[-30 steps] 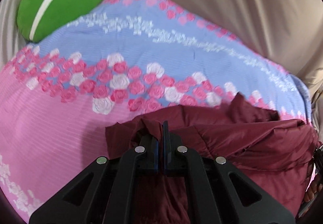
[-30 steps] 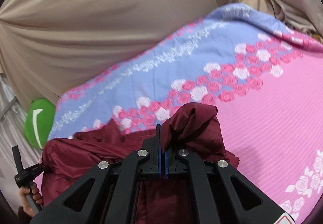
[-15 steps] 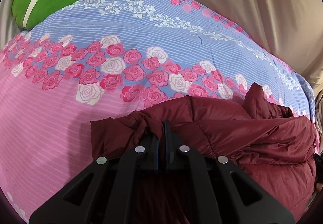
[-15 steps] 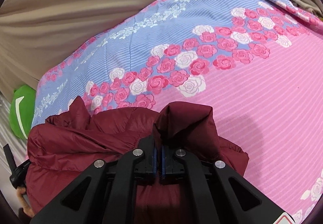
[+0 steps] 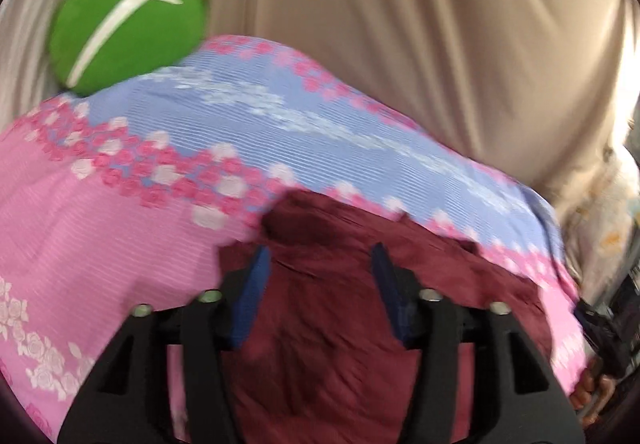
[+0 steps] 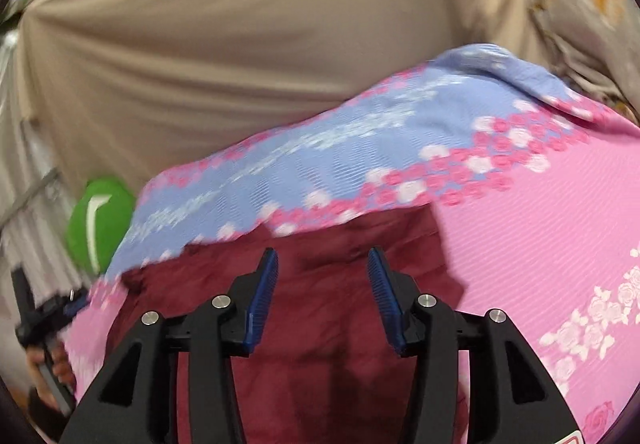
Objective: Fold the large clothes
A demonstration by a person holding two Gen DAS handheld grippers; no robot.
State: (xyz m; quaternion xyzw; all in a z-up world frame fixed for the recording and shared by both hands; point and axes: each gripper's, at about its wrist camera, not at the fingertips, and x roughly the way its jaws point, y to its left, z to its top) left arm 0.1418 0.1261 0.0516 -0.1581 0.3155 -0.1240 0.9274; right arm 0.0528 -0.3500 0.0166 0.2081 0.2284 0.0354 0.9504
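both tongs stand wide apart and grip nothing: the left tongs (image 5: 320,268) and the right tongs (image 6: 322,268) hover just over the maroon jacket (image 5: 340,324), which lies crumpled on the pink and blue floral bedspread (image 5: 100,236). a green cushion (image 5: 124,24) sits at the bed's far corner.

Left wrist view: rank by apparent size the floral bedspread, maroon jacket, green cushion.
As seen:
1. Floral bedspread, spans most of the frame.
2. Maroon jacket, though it lies right under the open left tongs, so nearness inflates it.
3. Green cushion, farthest away, so likely understated.
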